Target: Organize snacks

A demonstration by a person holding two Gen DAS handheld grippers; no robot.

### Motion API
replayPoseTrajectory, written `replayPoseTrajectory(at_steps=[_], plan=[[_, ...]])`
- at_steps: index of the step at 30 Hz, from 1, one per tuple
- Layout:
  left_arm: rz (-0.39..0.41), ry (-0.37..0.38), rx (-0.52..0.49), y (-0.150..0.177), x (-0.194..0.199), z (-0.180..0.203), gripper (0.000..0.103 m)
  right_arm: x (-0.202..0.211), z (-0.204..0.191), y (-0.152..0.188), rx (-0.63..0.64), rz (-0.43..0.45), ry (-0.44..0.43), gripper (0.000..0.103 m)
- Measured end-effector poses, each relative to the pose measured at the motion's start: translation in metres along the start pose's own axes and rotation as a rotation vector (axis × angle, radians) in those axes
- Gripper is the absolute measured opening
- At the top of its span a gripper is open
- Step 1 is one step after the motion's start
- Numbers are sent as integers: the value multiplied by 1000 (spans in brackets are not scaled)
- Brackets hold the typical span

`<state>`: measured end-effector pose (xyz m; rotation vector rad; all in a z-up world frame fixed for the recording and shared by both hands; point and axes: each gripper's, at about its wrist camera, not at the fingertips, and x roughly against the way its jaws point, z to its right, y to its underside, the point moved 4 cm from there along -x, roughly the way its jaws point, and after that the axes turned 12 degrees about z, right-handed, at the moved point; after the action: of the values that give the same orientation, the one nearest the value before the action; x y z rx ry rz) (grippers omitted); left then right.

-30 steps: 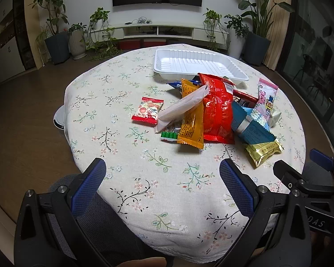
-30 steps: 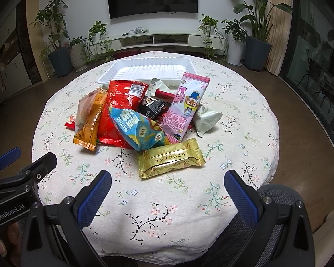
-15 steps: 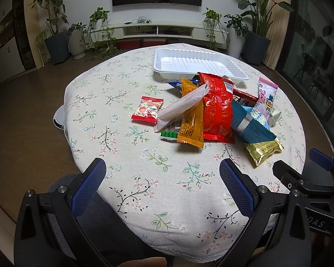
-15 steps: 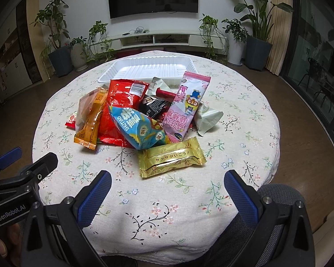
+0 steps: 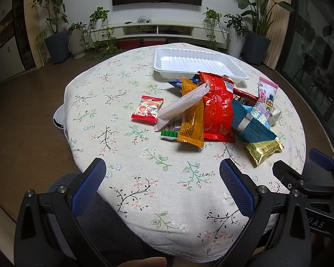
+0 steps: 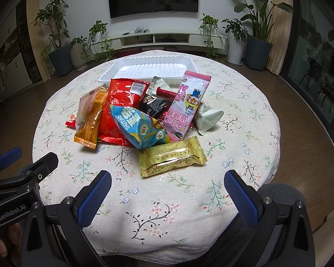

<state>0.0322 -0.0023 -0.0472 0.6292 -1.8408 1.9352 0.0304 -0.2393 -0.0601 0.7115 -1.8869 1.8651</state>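
A pile of snack packets lies mid-table: a red bag (image 5: 217, 109), an orange bar (image 5: 192, 120), a blue bag (image 6: 138, 125), a pink packet (image 6: 186, 109) and a gold packet (image 6: 172, 156) nearest me. A small red candy packet (image 5: 148, 109) lies apart to the left. Behind the pile sits an empty white tray (image 5: 196, 63). My left gripper (image 5: 162, 182) hangs open over the near table edge, holding nothing. My right gripper (image 6: 167, 192) is open too, just short of the gold packet.
The round table (image 5: 113, 102) wears a floral cloth. A grey chair seat (image 6: 280, 197) is below the near edge. Potted plants (image 5: 55, 42), a TV and a low white shelf line the far wall.
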Motion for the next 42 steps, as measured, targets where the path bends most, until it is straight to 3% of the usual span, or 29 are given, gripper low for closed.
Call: replayPoseTrajectory(at_steps=[28,32,37,42], plan=[[2,4,11,3,0,-1,103,-1,0,1,-2,-4,-1,103],[9,48,67,6,-2,-6,103,-2,1,0,-1,-4,-2,103],[75,152,6,1,0,-1,103,0,2,1,-15,3,-7,103],[0,160,-41,9,-3,3,103,0,4,0,-42,21,-17,103]])
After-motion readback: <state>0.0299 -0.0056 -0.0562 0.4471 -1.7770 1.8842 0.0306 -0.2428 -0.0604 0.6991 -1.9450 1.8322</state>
